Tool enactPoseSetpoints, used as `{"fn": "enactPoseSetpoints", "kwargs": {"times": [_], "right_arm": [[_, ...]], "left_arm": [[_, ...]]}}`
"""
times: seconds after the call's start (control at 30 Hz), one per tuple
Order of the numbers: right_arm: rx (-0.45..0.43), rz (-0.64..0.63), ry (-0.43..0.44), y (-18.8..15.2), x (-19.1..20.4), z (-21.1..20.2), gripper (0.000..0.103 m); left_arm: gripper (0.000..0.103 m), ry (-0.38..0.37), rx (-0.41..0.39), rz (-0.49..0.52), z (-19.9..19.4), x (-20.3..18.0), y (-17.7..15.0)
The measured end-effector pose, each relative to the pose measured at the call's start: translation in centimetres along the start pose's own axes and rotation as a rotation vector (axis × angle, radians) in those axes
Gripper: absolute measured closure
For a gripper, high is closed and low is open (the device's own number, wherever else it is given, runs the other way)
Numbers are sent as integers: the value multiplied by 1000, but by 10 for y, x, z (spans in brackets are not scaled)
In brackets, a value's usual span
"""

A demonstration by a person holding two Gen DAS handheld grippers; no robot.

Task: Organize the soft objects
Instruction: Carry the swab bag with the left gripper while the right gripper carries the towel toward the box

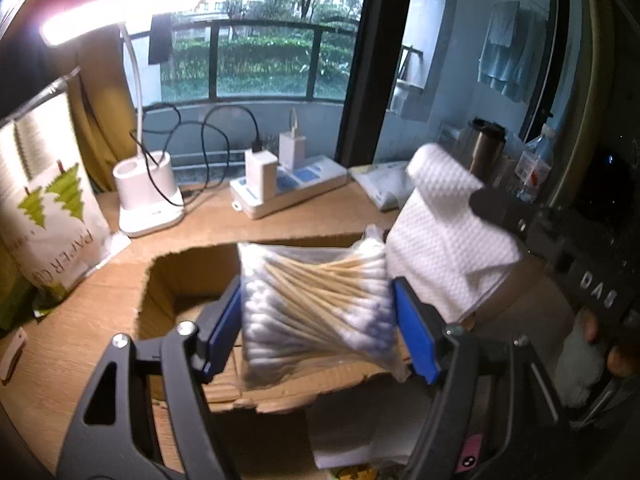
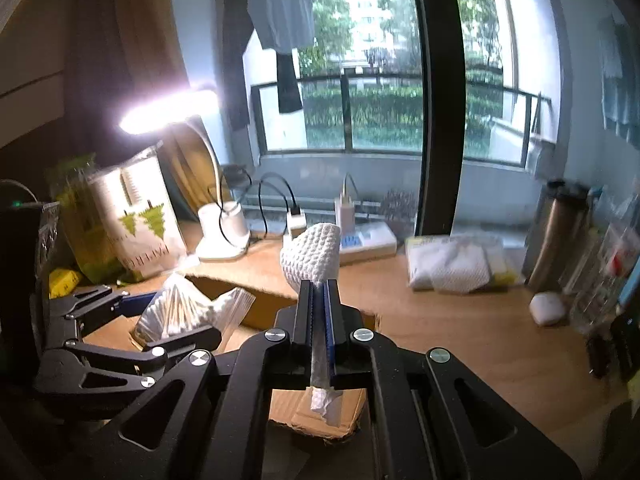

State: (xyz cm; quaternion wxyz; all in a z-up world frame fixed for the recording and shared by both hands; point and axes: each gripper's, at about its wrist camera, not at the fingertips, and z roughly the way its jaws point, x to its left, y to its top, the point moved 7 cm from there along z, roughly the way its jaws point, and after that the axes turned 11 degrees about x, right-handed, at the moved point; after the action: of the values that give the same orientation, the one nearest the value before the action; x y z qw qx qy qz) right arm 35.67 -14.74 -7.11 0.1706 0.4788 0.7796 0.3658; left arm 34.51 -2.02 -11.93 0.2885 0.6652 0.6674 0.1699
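Observation:
My left gripper (image 1: 316, 300) is shut on a clear bag of cotton swabs (image 1: 316, 304), which hangs over the open cardboard box (image 1: 176, 280). From the right wrist view the same bag of cotton swabs (image 2: 180, 312) shows at lower left, pinched by the left gripper (image 2: 176, 316). My right gripper (image 2: 318, 292) is shut on a folded white textured cloth (image 2: 312, 256), whose top bulges above the fingers and whose tail hangs below. In the left wrist view that white cloth (image 1: 444, 232) hangs just right of the swab bag, above the box's right side.
A lit desk lamp (image 1: 148, 188), a power strip (image 1: 288, 188) with chargers and a paper-cup bag (image 1: 48, 216) stand behind the box. A pack of white cloths (image 2: 452, 264), a small white case (image 2: 546, 308) and a steel tumbler (image 2: 560, 232) sit on the wooden desk (image 2: 460, 336) at right.

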Motion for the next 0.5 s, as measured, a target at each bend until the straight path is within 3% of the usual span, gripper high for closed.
{"fn": "enactPoseSetpoints", "kwargs": {"times": [0.33,0.5], "right_arm": [[118,32,3,-39,-13,41,97],[168,20,-15,-53,-14,56,97]], "left_arm": [[30,-24,82,2,37,-11,-9],[30,-1,117,-2,46,-10,-13]]}}
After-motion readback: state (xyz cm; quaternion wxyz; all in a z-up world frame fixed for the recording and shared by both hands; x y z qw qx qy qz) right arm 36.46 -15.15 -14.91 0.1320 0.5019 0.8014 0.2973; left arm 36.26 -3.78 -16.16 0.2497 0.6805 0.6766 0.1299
